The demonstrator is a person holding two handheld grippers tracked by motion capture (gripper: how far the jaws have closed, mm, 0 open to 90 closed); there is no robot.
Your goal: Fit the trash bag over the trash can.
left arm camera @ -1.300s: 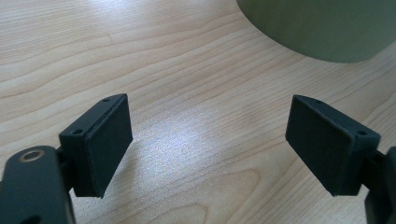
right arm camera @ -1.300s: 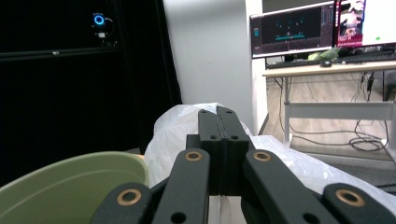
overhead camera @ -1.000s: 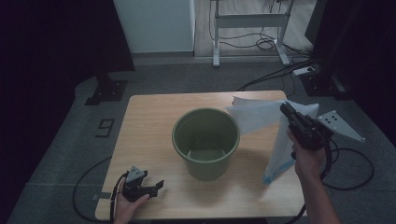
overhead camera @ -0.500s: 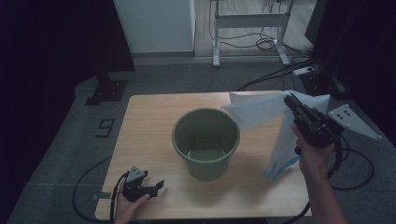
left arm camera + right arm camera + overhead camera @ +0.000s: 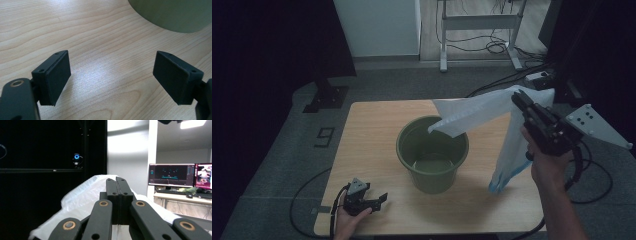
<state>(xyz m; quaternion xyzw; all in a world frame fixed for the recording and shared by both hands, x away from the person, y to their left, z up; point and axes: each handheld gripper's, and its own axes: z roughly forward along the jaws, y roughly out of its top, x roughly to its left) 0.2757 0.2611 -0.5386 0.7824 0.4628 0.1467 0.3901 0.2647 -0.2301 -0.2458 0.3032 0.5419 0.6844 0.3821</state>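
Note:
A white plastic bag [image 5: 482, 117] hangs in the air over the right side of the table, one flap reaching over the rim of the green bucket [image 5: 432, 152], its blue-edged lower end [image 5: 499, 186] dangling near the tabletop. My right gripper [image 5: 518, 97] is shut on the bag's top fold, raised above the table's right edge. In the right gripper view the jaws are pressed together [image 5: 116, 180] with the white bag [image 5: 82, 195] draped around them. My left gripper [image 5: 379, 199] rests at the table's front left, open, its pads [image 5: 56, 75] wide apart over bare wood with nothing between them.
The wooden table [image 5: 372, 140] has free room at its left and back. The bucket's wall [image 5: 172, 15] rises just beyond the left gripper. A desk frame and cables [image 5: 492, 45] stand on the floor behind. Monitors [image 5: 172, 175] show far off in the right gripper view.
My right gripper has risen and shifted slightly right, lifting the bag higher so more of it hangs clear of the table. The left gripper has stayed put.

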